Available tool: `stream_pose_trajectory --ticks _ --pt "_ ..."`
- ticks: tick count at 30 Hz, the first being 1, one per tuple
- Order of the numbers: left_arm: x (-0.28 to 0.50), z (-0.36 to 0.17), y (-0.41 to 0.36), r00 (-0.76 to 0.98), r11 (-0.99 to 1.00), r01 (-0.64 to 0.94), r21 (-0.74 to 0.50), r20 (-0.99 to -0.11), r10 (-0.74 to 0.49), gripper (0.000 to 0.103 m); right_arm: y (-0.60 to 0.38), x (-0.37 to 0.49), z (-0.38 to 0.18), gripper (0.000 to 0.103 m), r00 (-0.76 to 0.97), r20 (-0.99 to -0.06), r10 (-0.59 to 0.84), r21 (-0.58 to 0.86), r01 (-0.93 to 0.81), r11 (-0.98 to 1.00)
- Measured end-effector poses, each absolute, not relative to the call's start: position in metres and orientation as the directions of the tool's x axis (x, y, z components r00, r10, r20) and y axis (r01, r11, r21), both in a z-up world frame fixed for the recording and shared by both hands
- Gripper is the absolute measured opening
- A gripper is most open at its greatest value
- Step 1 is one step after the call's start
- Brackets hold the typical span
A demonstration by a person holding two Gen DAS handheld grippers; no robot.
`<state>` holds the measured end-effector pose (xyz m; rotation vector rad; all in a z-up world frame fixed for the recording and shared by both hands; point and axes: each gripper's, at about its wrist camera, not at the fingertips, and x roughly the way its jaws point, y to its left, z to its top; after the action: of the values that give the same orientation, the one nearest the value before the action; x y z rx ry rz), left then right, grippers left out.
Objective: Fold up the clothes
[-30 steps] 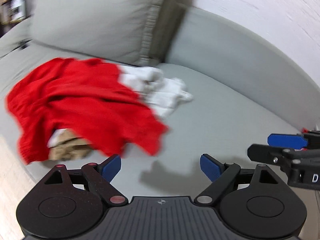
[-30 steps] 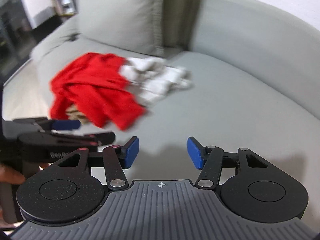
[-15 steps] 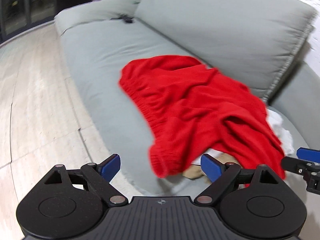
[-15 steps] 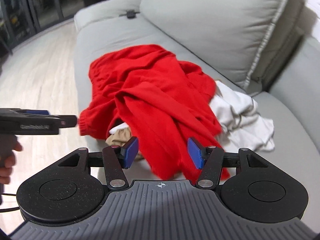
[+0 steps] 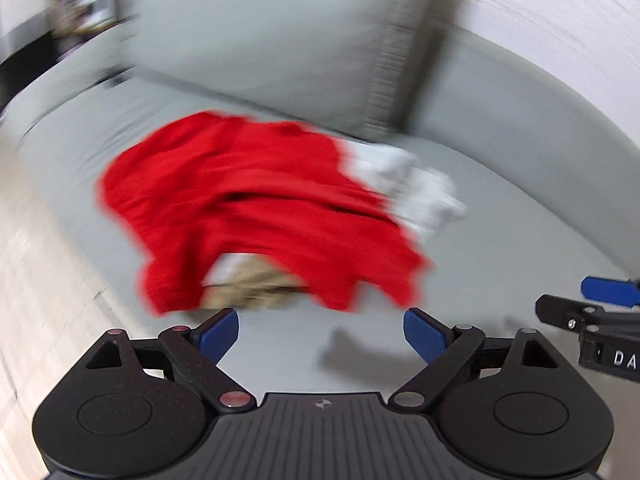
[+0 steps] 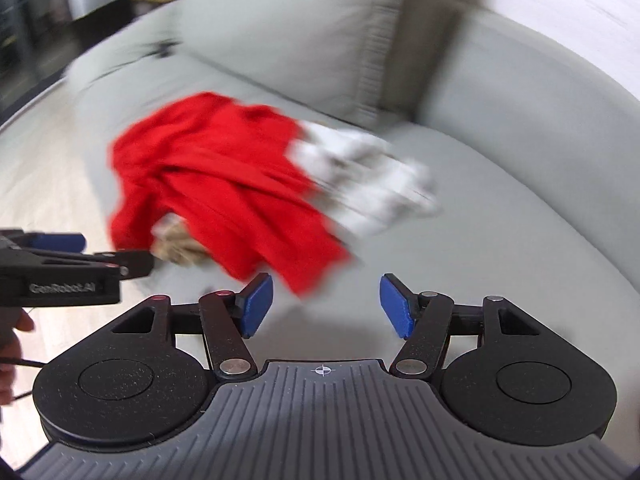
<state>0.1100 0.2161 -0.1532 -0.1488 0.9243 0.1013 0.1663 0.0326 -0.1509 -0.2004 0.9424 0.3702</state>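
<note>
A crumpled red garment point(image 5: 256, 208) point(image 6: 224, 188) lies on the grey sofa seat point(image 5: 500, 248). A white garment point(image 5: 412, 184) point(image 6: 360, 176) sticks out from under its right side. A tan one point(image 5: 252, 284) point(image 6: 176, 244) peeks out at its near edge. My left gripper point(image 5: 320, 334) hovers just in front of the pile, its jaws opening with nothing between them. My right gripper point(image 6: 326, 304) hangs over bare seat near the red cloth's corner, its jaws also opening and empty. Both views are blurred.
A large grey back cushion point(image 5: 280, 40) stands behind the clothes. The padded armrest point(image 5: 520, 112) curves along the right. Pale wood floor point(image 5: 36, 280) lies left of the sofa edge. A person's hand point(image 6: 12, 344) grips the left tool's handle.
Both views swung left toward the floor and sofa end half a second ago, then back right to the pile. The right jaws stand a little wider apart. The clothes lie as before.
</note>
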Motion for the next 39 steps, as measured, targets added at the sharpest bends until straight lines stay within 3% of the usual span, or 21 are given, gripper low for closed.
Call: stream_pose_trajectory --ticks 6,8,11,15,18,26,31,39 --pt "0.117 -0.132 0.080 0.565 0.982 0.191 -0.018 -0.816 -0.124 0.090 -0.103 0.123 -0.130 0.067 0.563 -0.825 0.043 -0.023 -0.110 0.994" --pt "0.117 -0.121 0.035 0.557 0.954 0.298 0.020 -0.815 -0.156 0.090 -0.147 0.107 -0.120 0.080 0.576 -0.817 -0.023 -0.040 -0.017 0.999" --pt "0.113 -0.093 -0.039 0.590 0.904 0.419 0.087 -0.783 -0.198 0.091 -0.219 0.079 -0.103 0.090 0.580 -0.802 -0.146 -0.086 0.131 0.988" --pt "0.106 -0.075 -0.104 0.587 0.858 0.508 0.070 -0.757 -0.286 0.095 -0.289 0.056 -0.092 0.092 0.567 -0.794 -0.218 -0.086 0.250 0.964" --pt "0.098 -0.077 -0.157 0.542 0.824 0.566 0.023 -0.763 -0.351 0.095 -0.329 0.044 -0.092 0.100 0.549 -0.796 -0.255 -0.092 0.306 0.947" --pt "0.079 -0.088 -0.228 0.530 0.843 0.535 -0.058 -0.754 -0.388 0.096 -0.394 0.024 -0.095 0.103 0.461 -0.779 -0.424 -0.204 0.453 0.868" --pt "0.069 -0.088 -0.245 0.579 0.862 0.508 0.003 -0.742 -0.338 0.096 -0.418 0.007 -0.099 0.103 0.476 -0.789 -0.389 -0.120 0.503 0.856" --pt "0.068 -0.089 -0.244 0.588 0.877 0.480 0.029 -0.752 -0.297 0.096 -0.417 0.001 -0.104 0.103 0.482 -0.779 -0.401 -0.115 0.518 0.847"
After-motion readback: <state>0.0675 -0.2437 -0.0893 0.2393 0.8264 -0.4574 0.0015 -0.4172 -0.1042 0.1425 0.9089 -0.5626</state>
